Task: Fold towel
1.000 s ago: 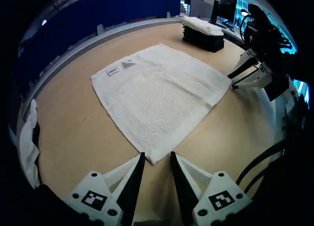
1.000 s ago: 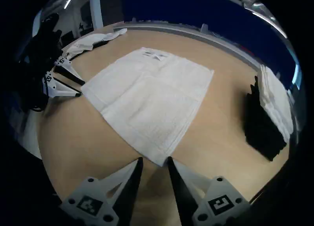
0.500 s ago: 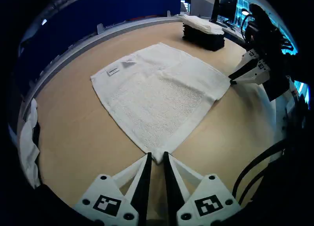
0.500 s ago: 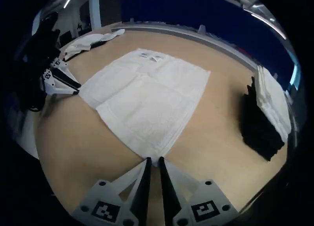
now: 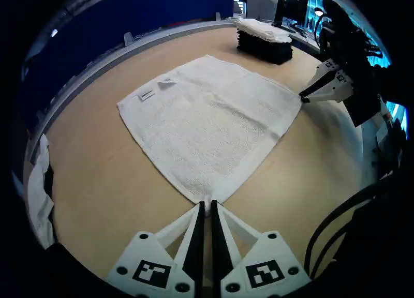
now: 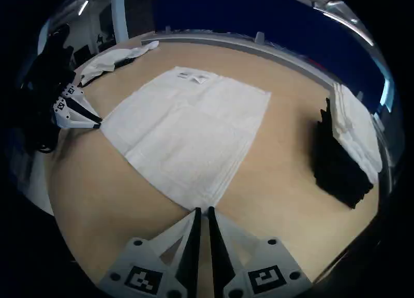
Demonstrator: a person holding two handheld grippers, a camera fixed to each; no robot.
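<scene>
The white towel (image 5: 207, 117) lies spread flat on the tabletop (image 5: 98, 163). The left gripper (image 5: 205, 215) has its fingers pressed together on the towel's near corner, with the tip of the cloth pinched between them. The right gripper (image 6: 203, 218) is clamped the same way on the neighbouring corner, to the right. What looks like a small tag (image 5: 147, 94) sits by the far left corner. A dark stack topped with white cloth (image 5: 264, 39) stands beyond the towel's far edge, well apart from it.

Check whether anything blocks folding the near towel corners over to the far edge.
Nothing visible does. The left gripper and right gripper pinch corners of the towel; its top is bare, and the stack sits apart.
</scene>
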